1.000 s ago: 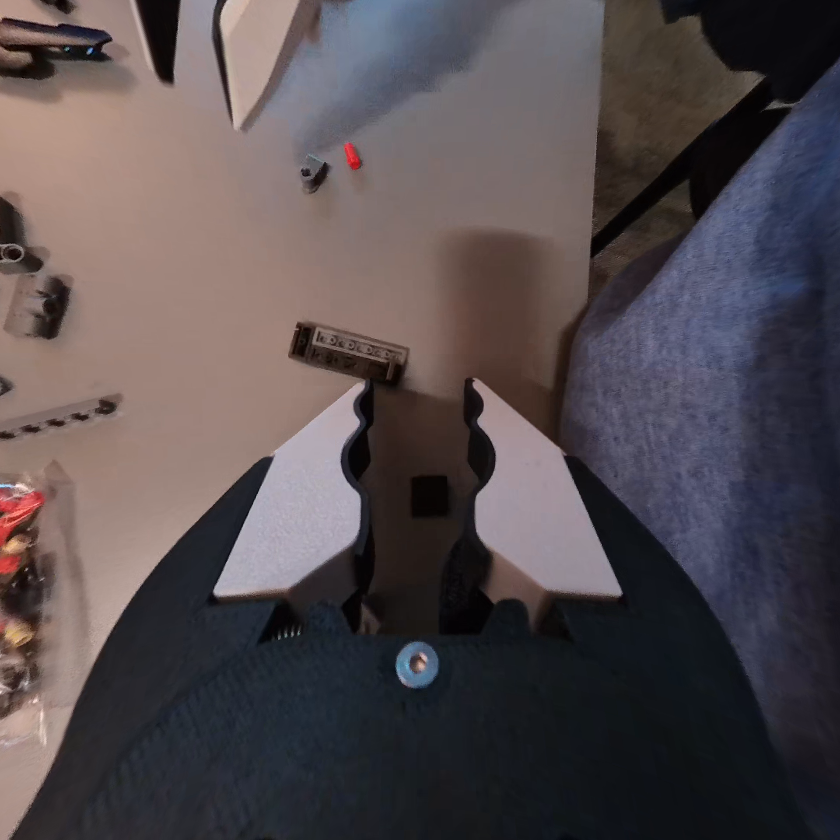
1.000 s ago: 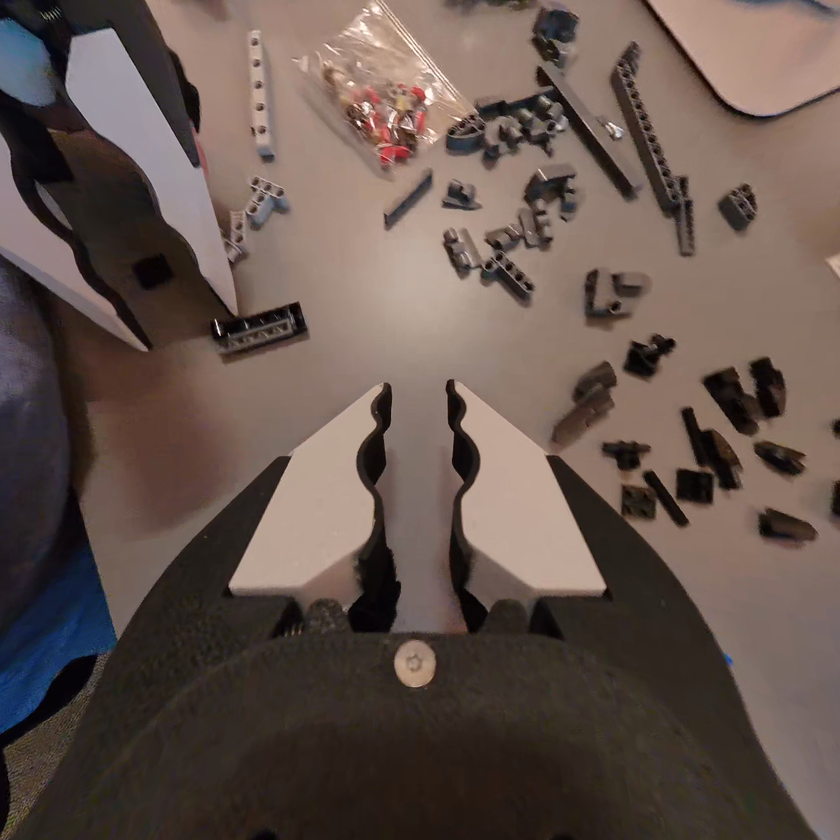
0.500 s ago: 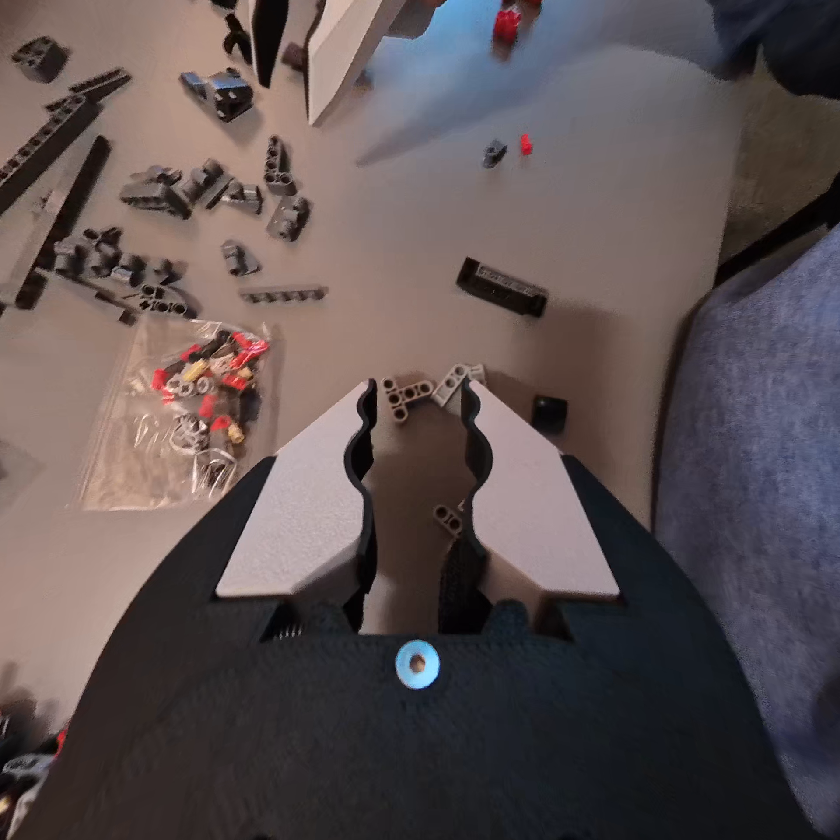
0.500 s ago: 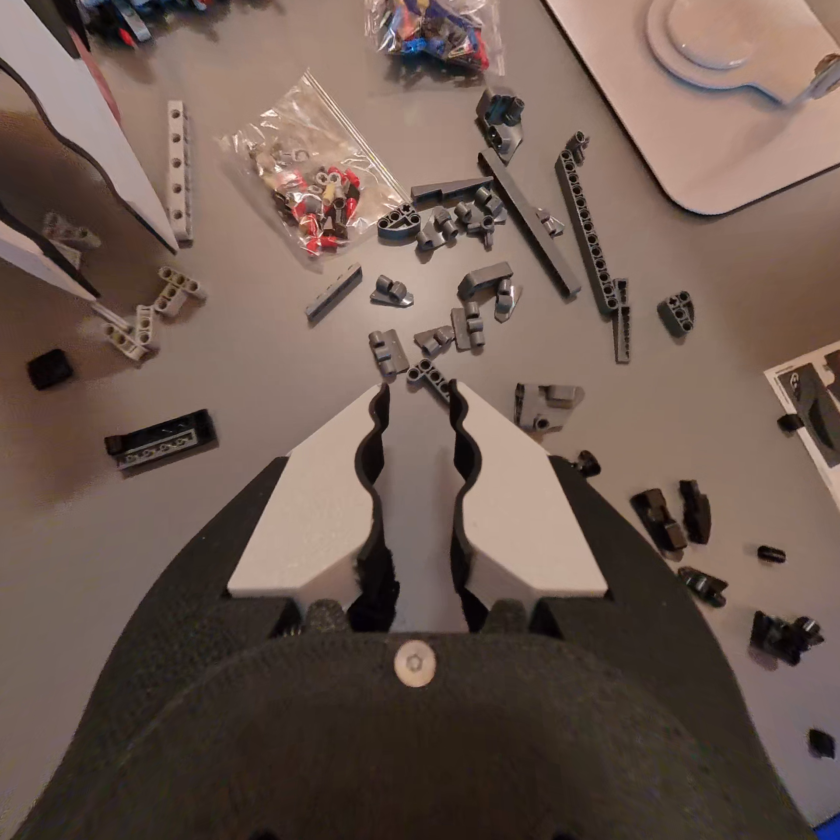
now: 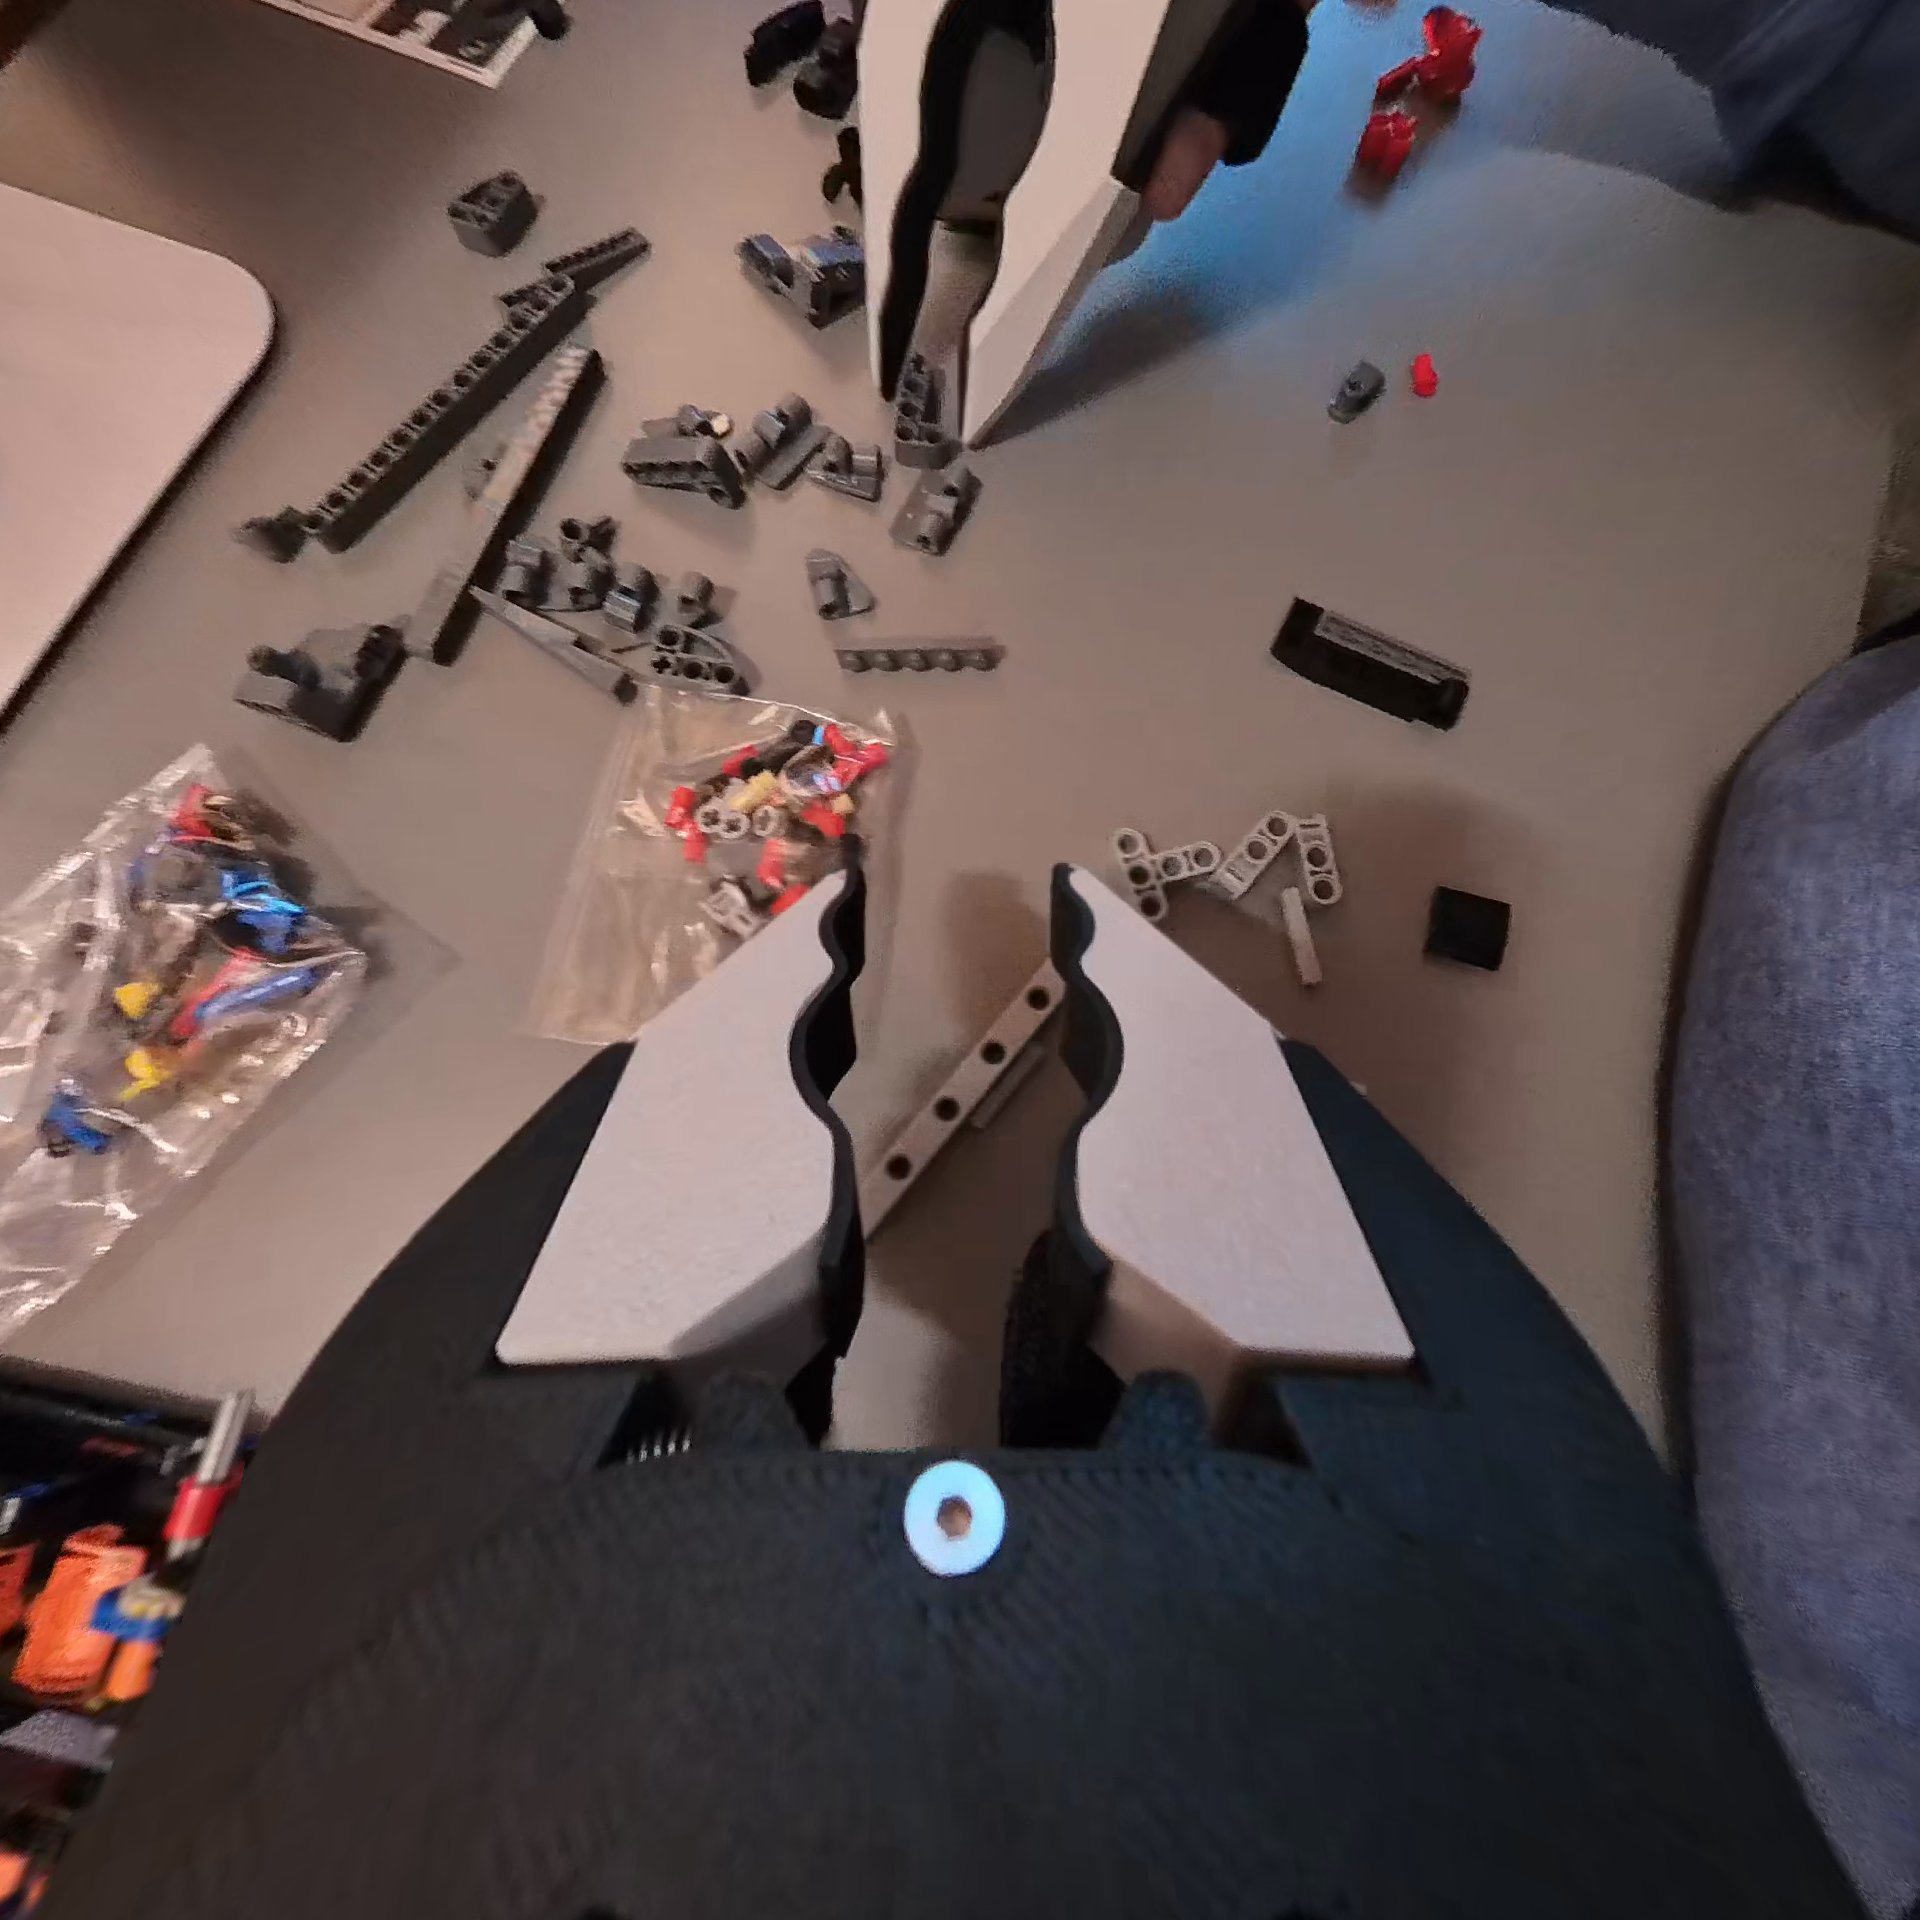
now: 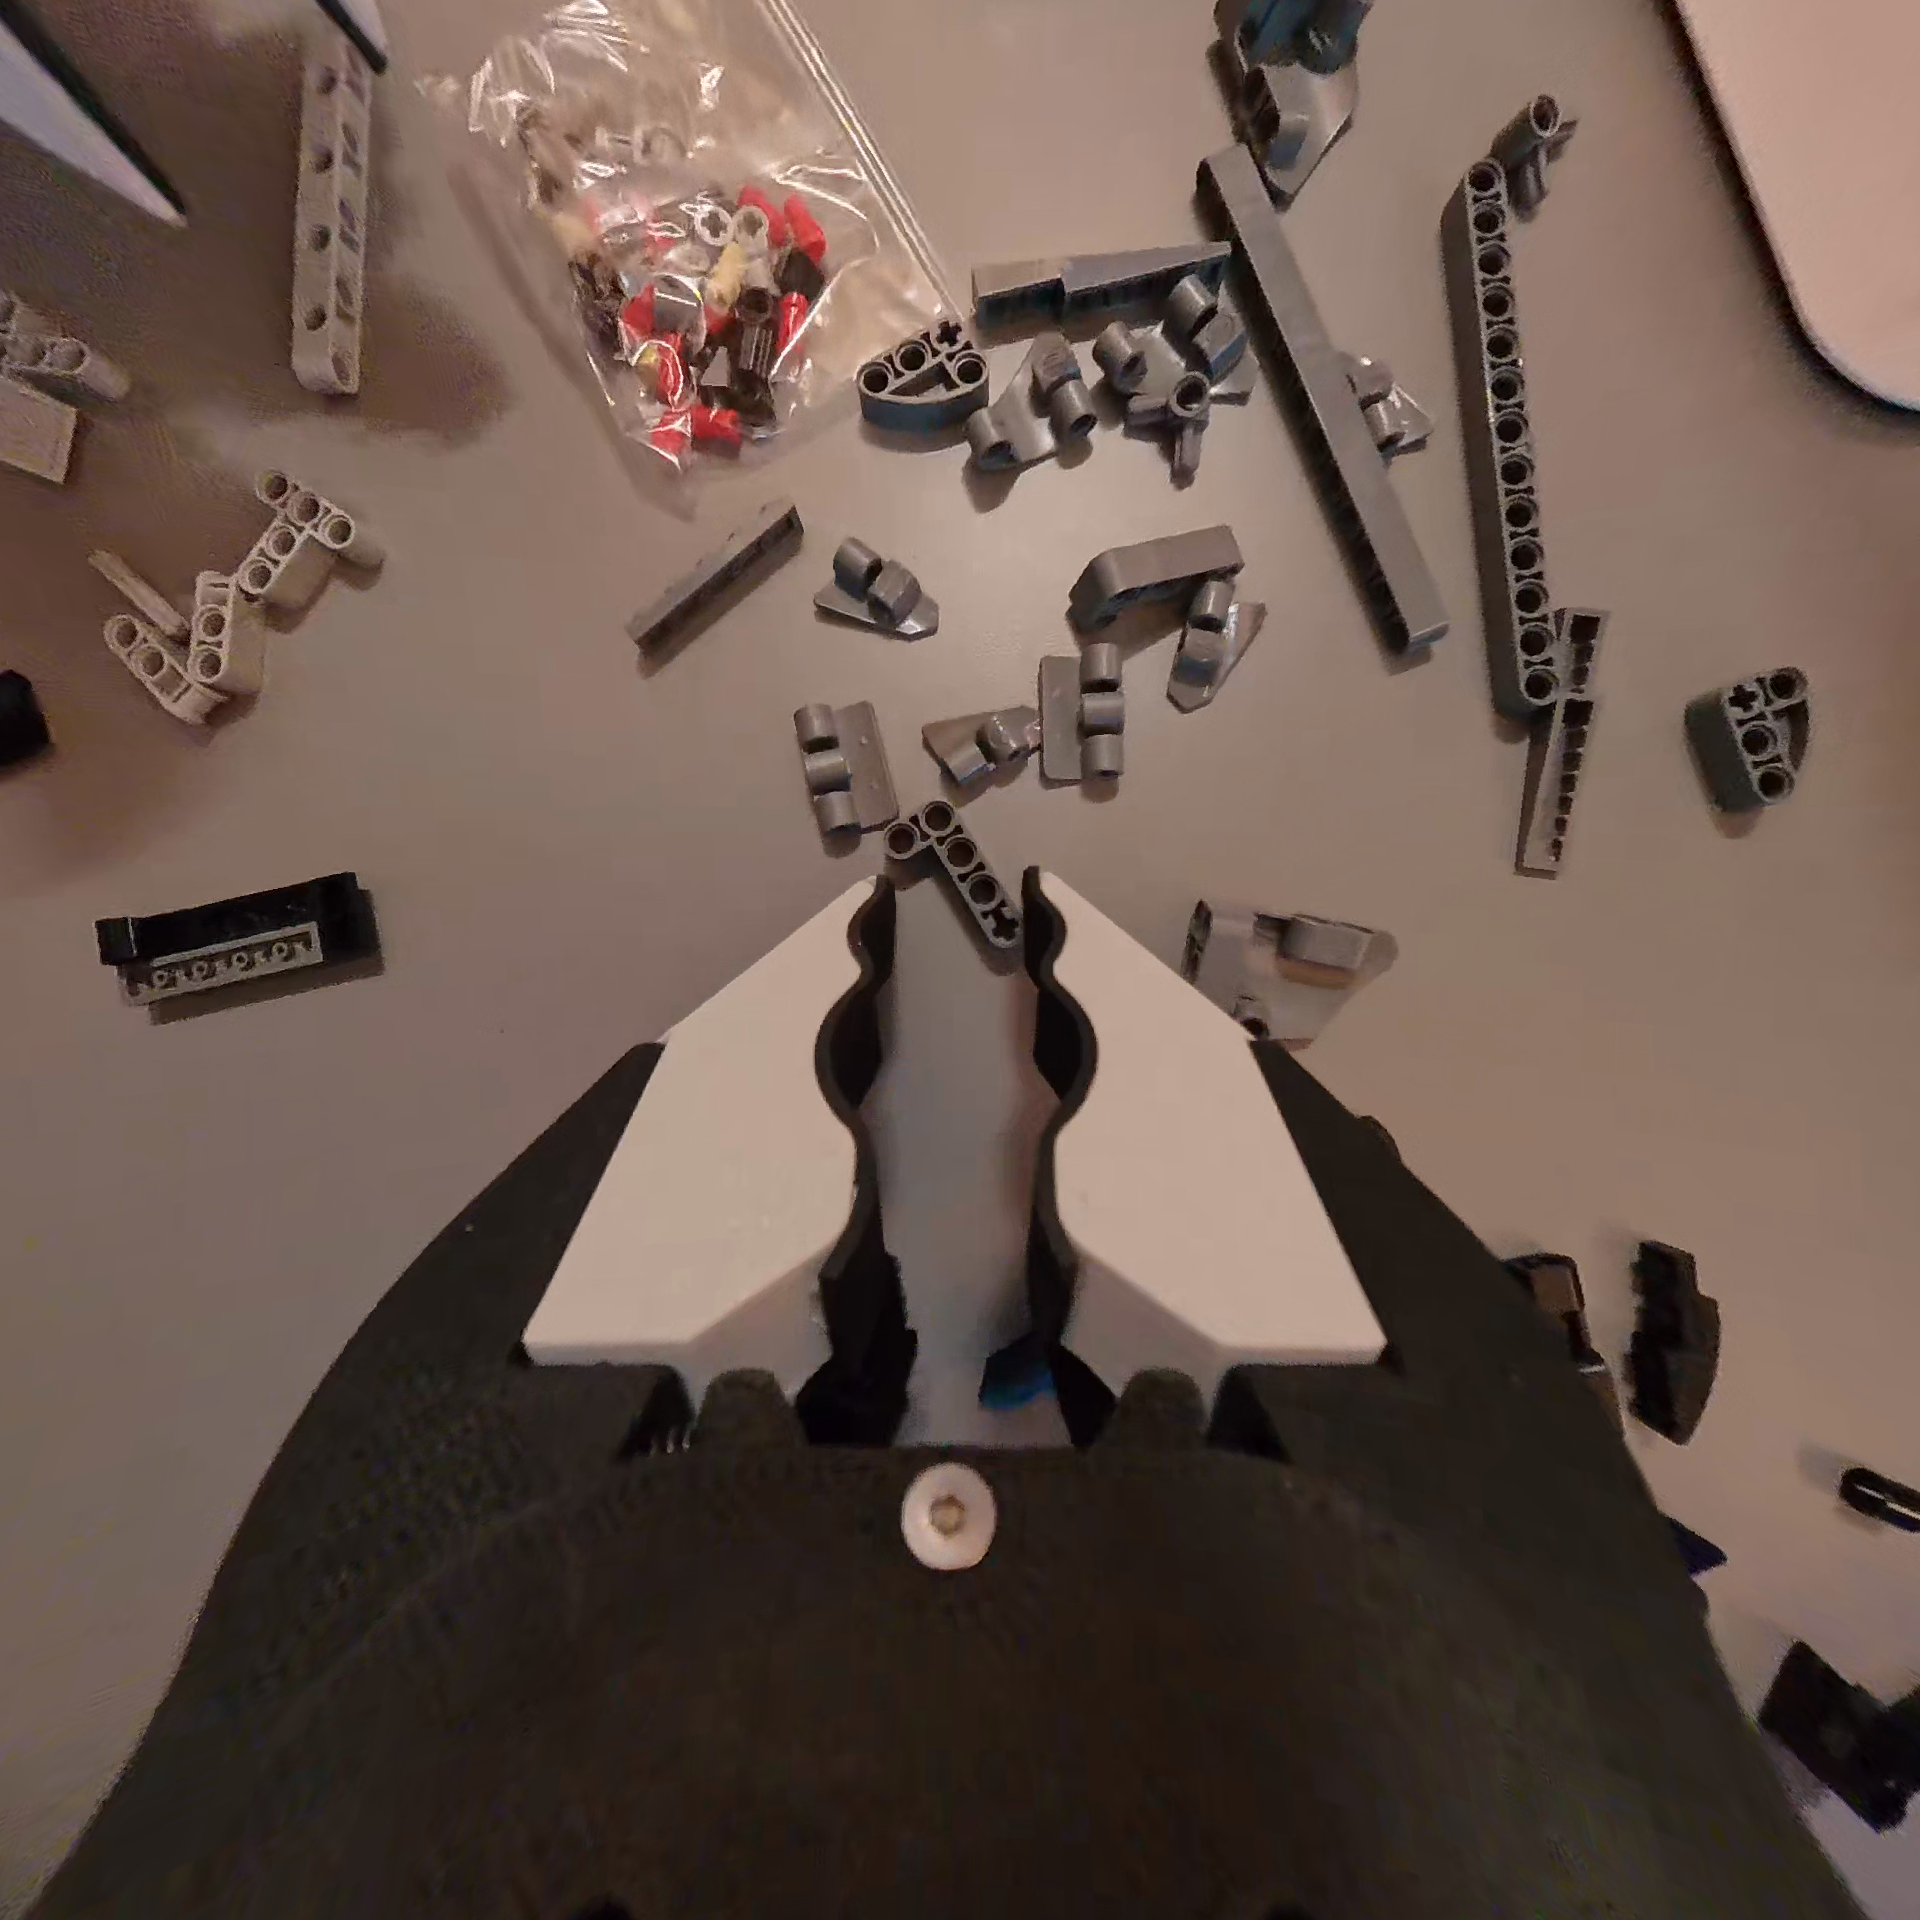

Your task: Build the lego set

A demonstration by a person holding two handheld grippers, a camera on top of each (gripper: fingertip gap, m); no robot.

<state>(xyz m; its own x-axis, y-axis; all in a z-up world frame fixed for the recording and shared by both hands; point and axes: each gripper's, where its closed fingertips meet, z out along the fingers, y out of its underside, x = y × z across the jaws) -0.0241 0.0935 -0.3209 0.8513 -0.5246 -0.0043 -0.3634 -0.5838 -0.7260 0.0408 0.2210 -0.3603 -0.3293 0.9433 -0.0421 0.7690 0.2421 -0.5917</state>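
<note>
Loose lego parts lie on a grey table (image 6: 520, 1039). My right gripper (image 6: 956, 894) is open and low, with a dark grey L-shaped beam (image 6: 961, 868) lying on the table between its fingertips. The left wrist view shows that gripper (image 5: 933, 421) at the top, over the same beam (image 5: 920, 410). My left gripper (image 5: 956, 894) is open and empty above a light grey beam with holes (image 5: 966, 1081). One of its fingers (image 6: 62, 104) shows in the right wrist view's top left corner. A bag of small red and black pins (image 6: 707, 301) lies between the grippers.
Long dark grey beams (image 6: 1507, 436) and several small grey parts (image 6: 1081, 717) lie ahead. Light grey angle beams (image 5: 1236, 862), a black brick (image 5: 1371, 665) and a small black piece (image 5: 1465, 930) lie right. A second bag (image 5: 177, 966), a white pad (image 5: 104, 416) and a clothed leg (image 5: 1808, 1143) border the area. My right fingertips sit around 15 cm from my left ones.
My left gripper has swung left, away from the small black piece, to above the light grey beam. My right gripper has moved forward and down to the dark grey L-shaped beam. Both stay open.
</note>
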